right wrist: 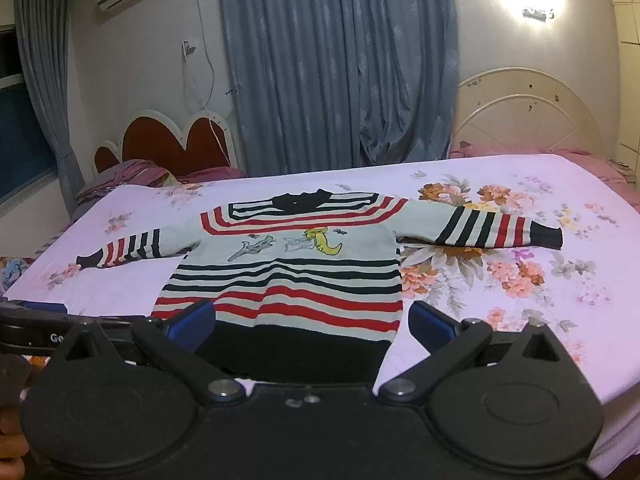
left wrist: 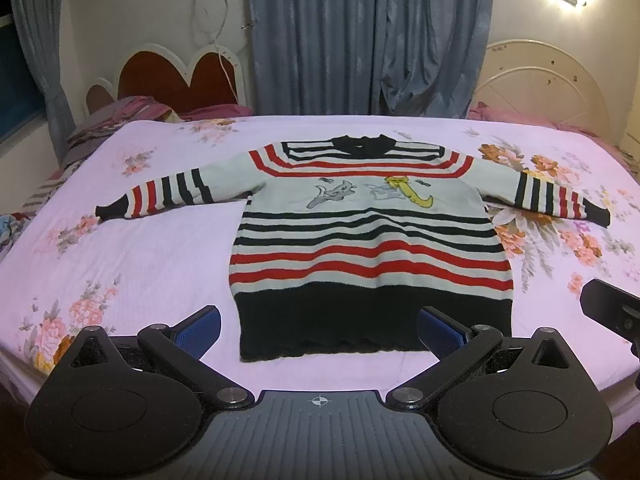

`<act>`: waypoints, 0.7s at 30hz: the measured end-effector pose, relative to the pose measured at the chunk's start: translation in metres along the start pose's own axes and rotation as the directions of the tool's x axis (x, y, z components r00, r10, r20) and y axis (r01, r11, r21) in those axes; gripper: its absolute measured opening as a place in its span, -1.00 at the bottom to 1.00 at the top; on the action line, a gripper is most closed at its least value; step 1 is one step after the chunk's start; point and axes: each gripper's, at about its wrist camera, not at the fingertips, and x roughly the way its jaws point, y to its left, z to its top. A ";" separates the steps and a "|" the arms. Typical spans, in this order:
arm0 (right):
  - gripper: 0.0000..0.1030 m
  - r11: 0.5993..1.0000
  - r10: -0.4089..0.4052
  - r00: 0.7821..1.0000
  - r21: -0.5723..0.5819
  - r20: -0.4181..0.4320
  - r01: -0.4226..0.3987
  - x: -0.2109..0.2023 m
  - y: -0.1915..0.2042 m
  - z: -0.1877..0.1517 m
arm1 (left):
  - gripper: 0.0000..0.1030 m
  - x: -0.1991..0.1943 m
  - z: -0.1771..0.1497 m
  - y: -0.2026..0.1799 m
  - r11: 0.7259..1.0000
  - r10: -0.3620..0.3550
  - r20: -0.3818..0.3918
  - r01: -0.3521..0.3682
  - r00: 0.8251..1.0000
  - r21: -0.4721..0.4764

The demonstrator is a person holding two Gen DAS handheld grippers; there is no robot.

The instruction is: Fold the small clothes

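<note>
A small striped sweater (left wrist: 368, 240) lies flat and face up on a bed (left wrist: 140, 264) covered by a pale lilac sheet printed with flowers. Its black hem lies near the bed's front edge, its black collar points toward the far edge, and both sleeves are spread straight out toward the left and right edges. The knit has red, black and pale grey stripes and a cartoon picture across the chest. The left hand-held gripper (left wrist: 319, 330) hovers at the front edge before the hem, its blue-padded jaws spread wide apart and holding nothing. The right hand-held gripper (right wrist: 313, 320) hovers low by the hem's right corner, jaws likewise wide apart and empty. Blue curtains (left wrist: 360, 36) hang behind the bed.
</note>
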 end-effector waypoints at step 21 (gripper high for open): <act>0.98 1.000 -0.001 1.000 0.001 -0.011 0.001 0.009 -0.002 -0.004 | 1.00 0.003 0.001 0.005 1.000 0.006 -0.003 -0.006 1.000 0.003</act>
